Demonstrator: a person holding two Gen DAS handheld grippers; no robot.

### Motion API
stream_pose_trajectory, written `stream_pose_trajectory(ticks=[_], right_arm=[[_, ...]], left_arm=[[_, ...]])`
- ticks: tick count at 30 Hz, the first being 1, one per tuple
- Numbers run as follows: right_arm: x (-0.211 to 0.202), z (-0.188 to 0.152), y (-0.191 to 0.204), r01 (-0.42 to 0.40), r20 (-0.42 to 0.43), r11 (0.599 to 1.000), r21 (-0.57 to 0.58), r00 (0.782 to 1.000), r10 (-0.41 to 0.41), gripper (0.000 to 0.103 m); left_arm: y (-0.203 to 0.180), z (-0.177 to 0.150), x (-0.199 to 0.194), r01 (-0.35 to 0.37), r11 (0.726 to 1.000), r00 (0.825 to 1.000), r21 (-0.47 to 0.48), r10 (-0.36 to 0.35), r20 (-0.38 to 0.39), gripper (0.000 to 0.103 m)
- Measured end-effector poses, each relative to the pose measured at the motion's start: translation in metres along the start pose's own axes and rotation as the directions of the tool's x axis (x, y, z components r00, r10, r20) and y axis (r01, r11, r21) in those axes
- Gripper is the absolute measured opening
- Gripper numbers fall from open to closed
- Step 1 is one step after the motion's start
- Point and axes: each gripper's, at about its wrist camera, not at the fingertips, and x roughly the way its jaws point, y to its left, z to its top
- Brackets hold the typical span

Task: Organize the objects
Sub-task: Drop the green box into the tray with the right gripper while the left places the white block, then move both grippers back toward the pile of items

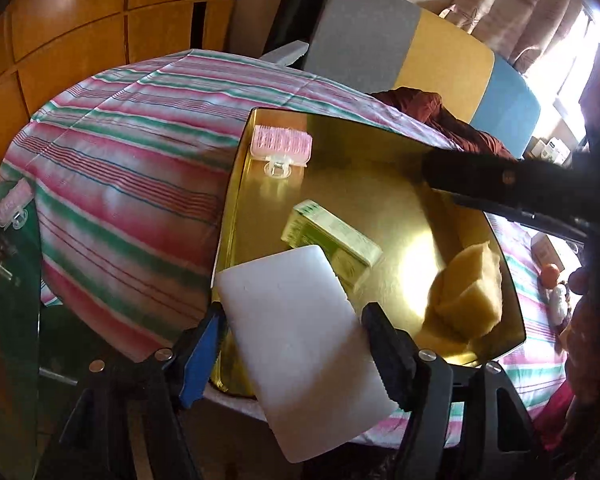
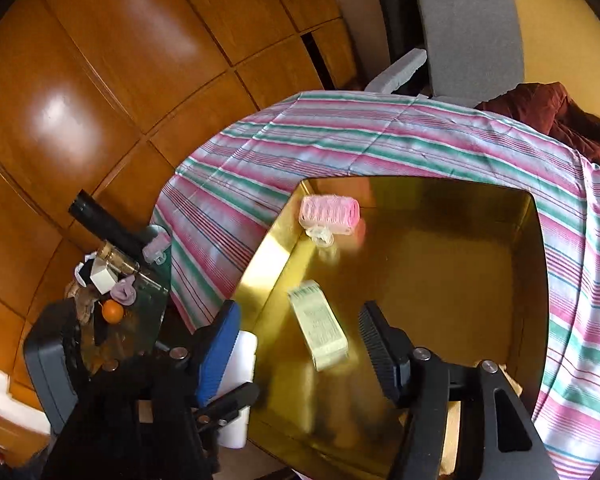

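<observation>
We hold the white block (image 1: 300, 344) clamped across its width in the left gripper (image 1: 296, 340), low in the frame over the gold tray's (image 1: 236, 184) near rim, ready to set beside the green box (image 1: 332, 240). The right gripper (image 2: 296, 340) hangs wide open, empty, above the tray.

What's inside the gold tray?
In the tray: a pink curler, a green box and a yellow sponge. The white block in the left gripper hides the tray's near corner.
</observation>
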Motion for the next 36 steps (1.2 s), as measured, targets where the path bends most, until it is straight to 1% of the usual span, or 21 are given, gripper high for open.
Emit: stream_pose_trajectory(ticks=[3,5,7,8,10,11,12,15,17,20,22,25,29,36], right_arm=[[0.001,-0.013,-0.002,0.034,-0.024,0.999,-0.013,0.999,-0.034,0.070],[-0.001,-0.021,-0.006,0.055,-0.031,0.998,-0.019,0.998,-0.055,0.076],[-0.004,-0.028,-0.007,0.077,-0.020,0.996,-0.035,0.997,-0.078,0.084],[-0.007,-0.031,-0.007,0.090,-0.013,0.995,-0.043,0.996,-0.091,0.085],[-0.010,-0.035,-0.006,0.111,0.003,0.992,-0.058,0.994,-0.111,0.095],[-0.012,-0.037,-0.006,0.117,0.013,0.991,-0.065,0.993,-0.116,0.098],[-0.015,-0.039,-0.006,0.126,0.023,0.989,-0.072,0.992,-0.125,0.102],[-0.024,-0.042,-0.003,0.176,0.062,0.980,-0.098,0.983,-0.170,0.103],[-0.028,-0.045,-0.002,0.215,0.090,0.970,-0.113,0.974,-0.206,0.103],[-0.032,-0.050,-0.001,0.279,0.138,0.951,-0.135,0.955,-0.261,0.103],[-0.034,-0.052,-0.003,0.317,0.146,0.938,-0.141,0.944,-0.297,0.103],[-0.038,-0.056,-0.006,0.361,0.162,0.921,-0.145,0.927,-0.337,0.103],[-0.048,-0.060,-0.017,0.362,0.167,0.924,-0.121,0.925,-0.340,0.103],[-0.062,-0.066,-0.035,0.370,0.179,0.927,-0.055,0.917,-0.355,0.103]], left_arm=[[0.001,-0.003,0.000,0.016,1.000,1.000,-0.009,-0.016,-0.011,0.071],[-0.001,-0.004,0.001,0.018,1.000,1.000,-0.001,-0.018,-0.021,0.075],[-0.004,-0.005,0.001,0.011,1.000,1.000,0.007,-0.010,-0.021,0.077],[-0.004,-0.004,0.002,0.006,1.000,1.000,0.005,-0.006,-0.020,0.078],[-0.006,-0.003,0.001,-0.003,1.000,1.000,-0.007,0.003,-0.011,0.081],[-0.007,-0.001,0.000,-0.010,1.000,1.000,-0.009,0.010,-0.002,0.083],[-0.009,0.000,-0.001,-0.022,1.000,1.000,-0.007,0.022,0.007,0.083],[-0.011,0.003,-0.007,-0.045,0.999,0.998,-0.007,0.045,0.038,0.083],[-0.013,0.004,-0.012,-0.073,0.997,0.996,0.002,0.073,0.058,0.083],[-0.018,0.005,-0.021,-0.116,0.993,0.988,0.014,0.114,0.103,0.083],[-0.024,0.005,-0.028,-0.147,0.989,0.980,0.024,0.142,0.141,0.083],[-0.033,0.006,-0.034,-0.161,0.986,0.972,0.035,0.152,0.176,0.083],[-0.046,0.006,-0.037,-0.182,0.981,0.965,0.069,0.165,0.203,0.083],[-0.063,0.000,-0.036,-0.178,0.979,0.967,0.103,0.154,0.200,0.083]])
